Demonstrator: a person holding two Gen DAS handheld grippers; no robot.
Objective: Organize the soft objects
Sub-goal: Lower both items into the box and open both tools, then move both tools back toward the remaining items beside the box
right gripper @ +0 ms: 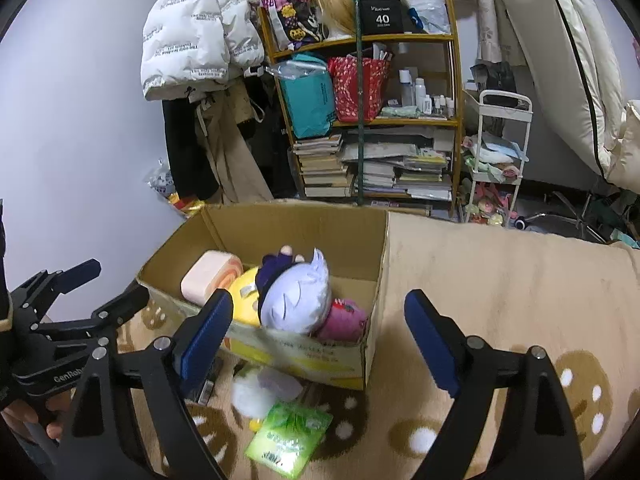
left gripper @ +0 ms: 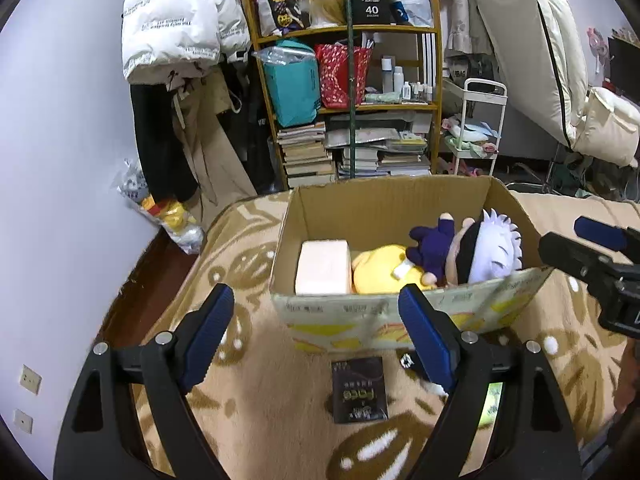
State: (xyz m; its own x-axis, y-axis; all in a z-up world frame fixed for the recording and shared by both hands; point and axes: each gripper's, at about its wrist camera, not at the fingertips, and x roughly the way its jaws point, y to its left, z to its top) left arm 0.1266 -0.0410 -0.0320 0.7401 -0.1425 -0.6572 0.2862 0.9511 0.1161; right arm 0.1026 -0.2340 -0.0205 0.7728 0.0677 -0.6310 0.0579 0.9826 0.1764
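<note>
Both grippers, left gripper (left gripper: 316, 332) and right gripper (right gripper: 320, 340), jaws spread, empty, cardboard box (right gripper: 372, 332) holding 4 plush toys (right gripper: 296, 300)

Rig hardware as I see it, both wrist views.

My left gripper (left gripper: 316, 336) and right gripper (right gripper: 318, 340) look alike: matte black triangulated arms with cut-out windows, silver round-head screws at the pivots, ribbed blue finger pads (left gripper: 208, 336). White "GenRob…" lettering marks the left body in the right view; bare fingers (right gripper: 52, 426) show beneath it.
</note>
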